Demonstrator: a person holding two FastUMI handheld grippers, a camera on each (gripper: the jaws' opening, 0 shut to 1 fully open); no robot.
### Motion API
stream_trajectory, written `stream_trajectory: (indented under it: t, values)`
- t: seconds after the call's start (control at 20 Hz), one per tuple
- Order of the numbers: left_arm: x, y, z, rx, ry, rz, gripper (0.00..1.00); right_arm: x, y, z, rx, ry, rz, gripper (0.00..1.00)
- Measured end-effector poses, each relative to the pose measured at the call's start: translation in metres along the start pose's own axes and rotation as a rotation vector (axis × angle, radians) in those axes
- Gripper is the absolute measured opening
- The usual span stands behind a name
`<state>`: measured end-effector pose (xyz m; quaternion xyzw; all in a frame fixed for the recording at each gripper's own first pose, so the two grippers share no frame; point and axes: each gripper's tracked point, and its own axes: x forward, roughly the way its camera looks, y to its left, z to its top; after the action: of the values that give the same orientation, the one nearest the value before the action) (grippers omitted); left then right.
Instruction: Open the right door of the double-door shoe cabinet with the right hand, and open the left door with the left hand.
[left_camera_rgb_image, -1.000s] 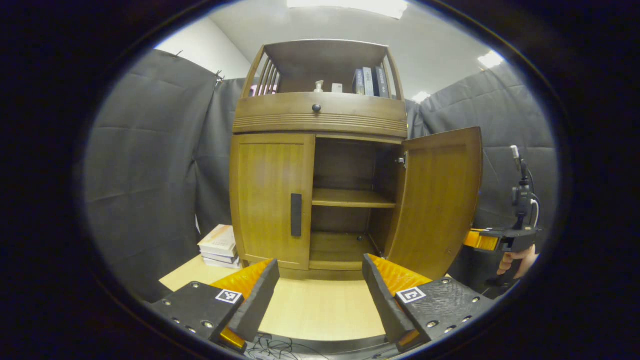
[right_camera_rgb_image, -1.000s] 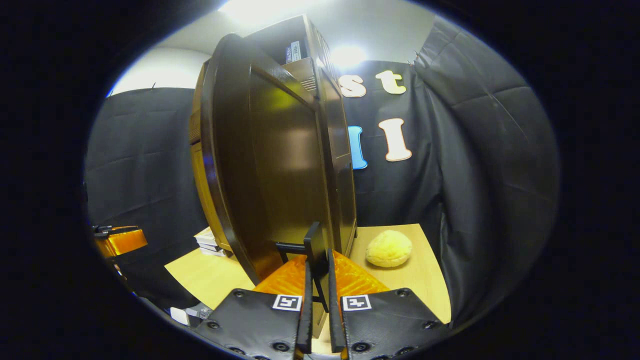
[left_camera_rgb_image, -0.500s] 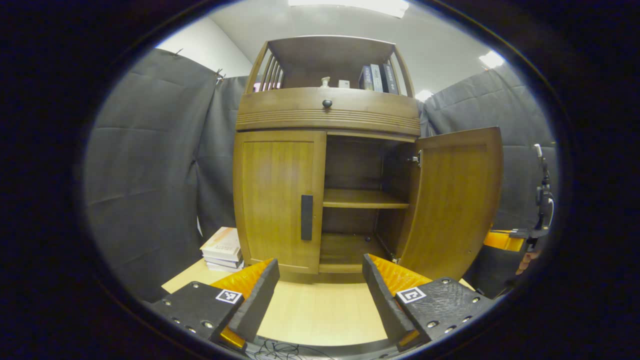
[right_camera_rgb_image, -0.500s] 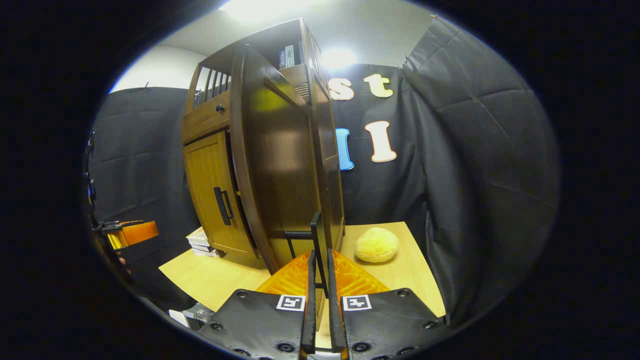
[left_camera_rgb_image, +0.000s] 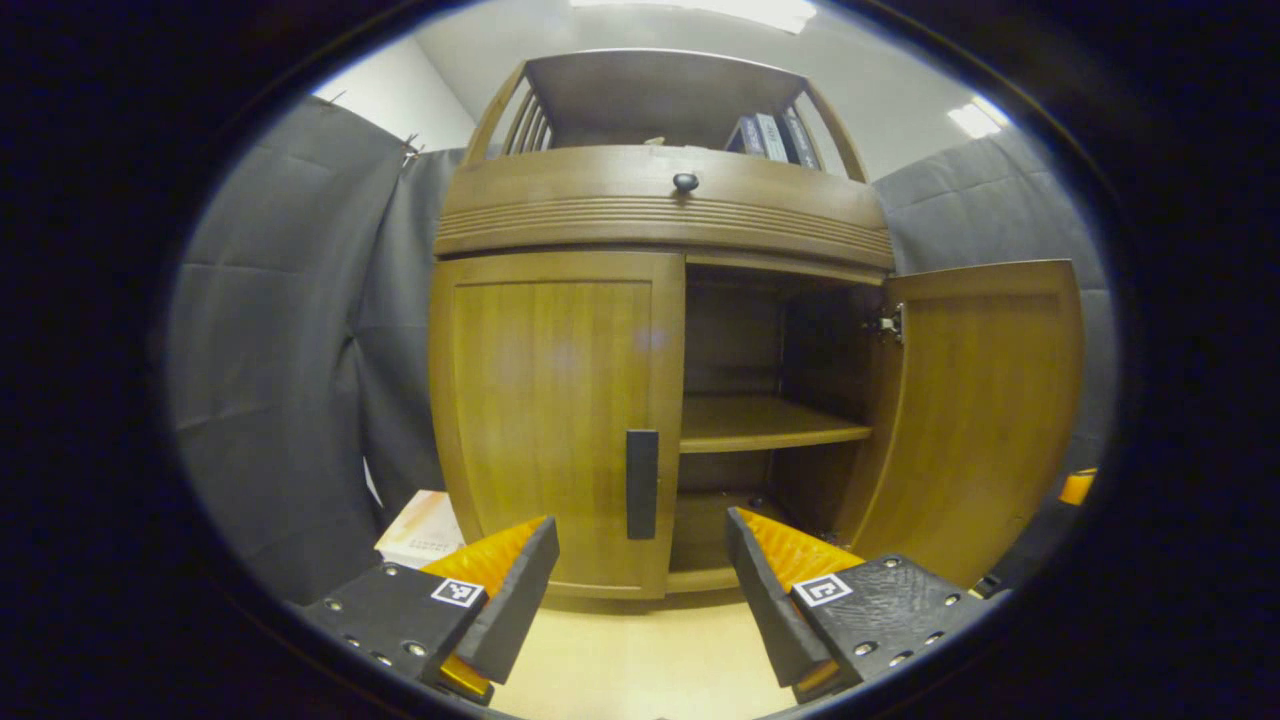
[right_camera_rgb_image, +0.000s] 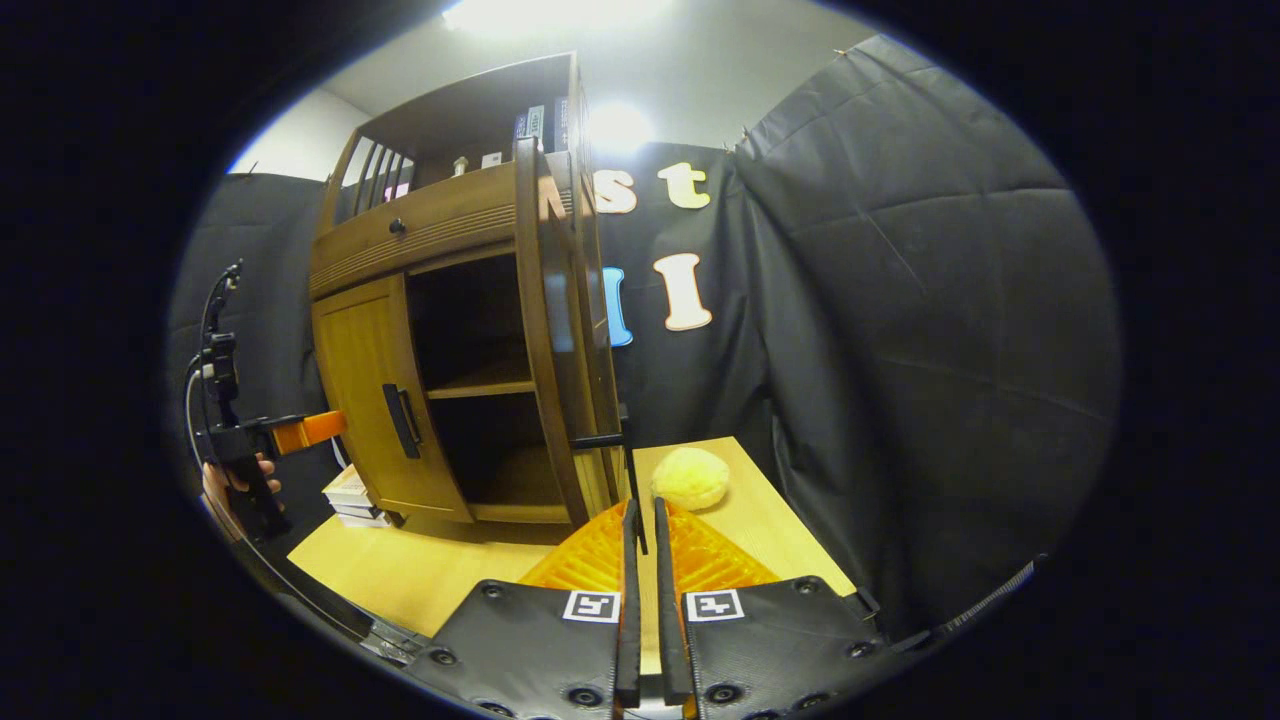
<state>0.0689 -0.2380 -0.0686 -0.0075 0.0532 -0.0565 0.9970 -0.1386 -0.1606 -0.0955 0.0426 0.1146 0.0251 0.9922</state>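
The wooden shoe cabinet (left_camera_rgb_image: 660, 215) stands close ahead in the left gripper view. Its left door (left_camera_rgb_image: 545, 400) is closed, with a black upright handle (left_camera_rgb_image: 642, 484). My left gripper (left_camera_rgb_image: 640, 595) is open just in front of that handle, a finger on each side and apart from it. The right door (left_camera_rgb_image: 980, 400) is swung wide and bares the inner shelf (left_camera_rgb_image: 765, 425). In the right gripper view that door (right_camera_rgb_image: 545, 330) shows edge-on. My right gripper (right_camera_rgb_image: 645, 520) is shut on the door's thin black handle (right_camera_rgb_image: 628, 460). Farther left a hand holds the left gripper (right_camera_rgb_image: 300, 432).
A stack of books (right_camera_rgb_image: 350, 495) lies on the light wooden table (right_camera_rgb_image: 400, 570) left of the cabinet. A yellow round soft thing (right_camera_rgb_image: 690, 478) rests right of the open door. Black cloth walls close in the booth. Books (left_camera_rgb_image: 770, 135) stand on the top shelf.
The left gripper has come closer to the left door, whose handle now stands between its fingers. The right gripper has pulled the right door wider open.
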Motion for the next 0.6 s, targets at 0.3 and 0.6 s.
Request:
stream_trajectory:
  t: [0.3, 0.6]
  values:
    - [0.071, -0.003, -0.003, 0.028, -0.006, -0.063, 0.96, -0.012, 0.027, -0.001, 0.008, -0.008, -0.088, 0.75]
    - [0.129, 0.005, -0.018, 0.007, 0.006, -0.052, 0.95, -0.027, 0.042, -0.006, 0.016, 0.007, -0.182, 0.98]
